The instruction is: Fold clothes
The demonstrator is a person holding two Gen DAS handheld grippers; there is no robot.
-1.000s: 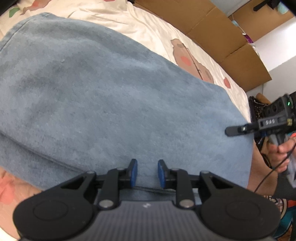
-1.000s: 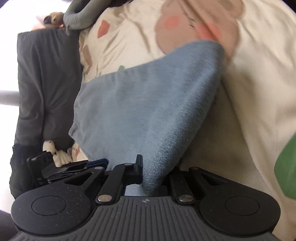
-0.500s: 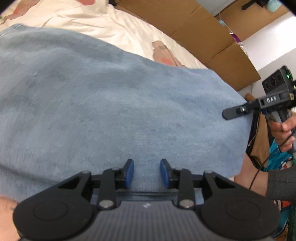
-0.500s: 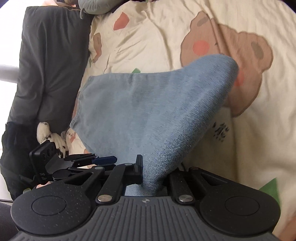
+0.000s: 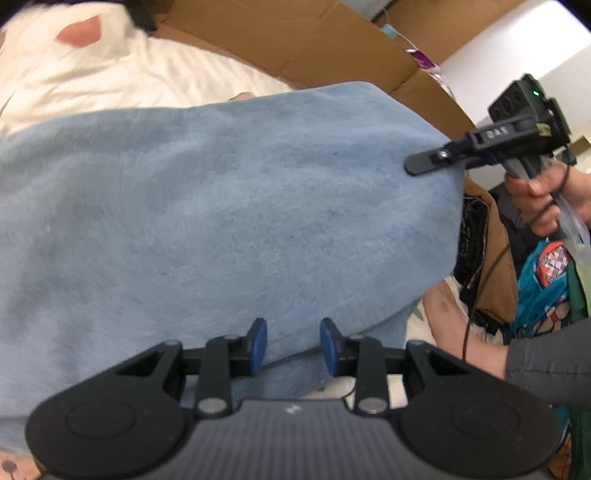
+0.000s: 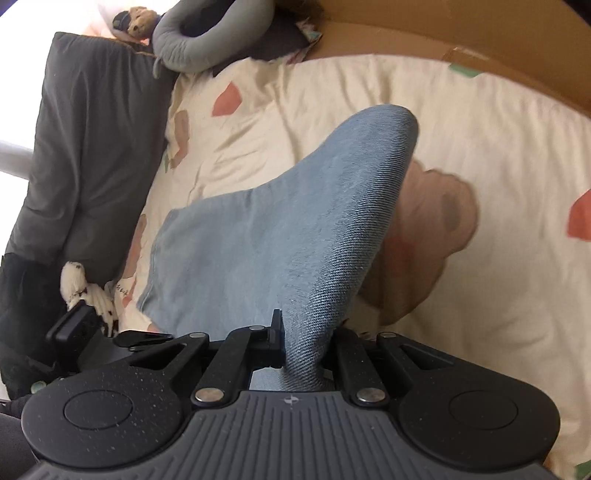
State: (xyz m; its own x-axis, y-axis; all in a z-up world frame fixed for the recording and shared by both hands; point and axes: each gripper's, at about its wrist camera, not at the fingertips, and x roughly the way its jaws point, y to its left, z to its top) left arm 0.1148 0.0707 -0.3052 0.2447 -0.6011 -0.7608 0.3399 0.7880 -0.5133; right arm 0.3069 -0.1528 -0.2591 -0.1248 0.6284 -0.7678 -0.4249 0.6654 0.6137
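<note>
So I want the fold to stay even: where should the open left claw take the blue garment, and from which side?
Take the near edge of the blue garment just ahead of the left claw, coming straight in. The right claw already pinches the corner on its own side, so gripping that edge there should keep the lifted cloth level.

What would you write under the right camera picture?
Right gripper lifts blue cloth off the bed.

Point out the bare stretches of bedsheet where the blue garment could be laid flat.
Right wrist view: bare bedsheet lies right of the lifted blue garment, up to the cardboard. A narrower strip runs between garment and neck pillow. Left is crowded: dark cushion, plush toy. The right claw grips the garment.
</note>
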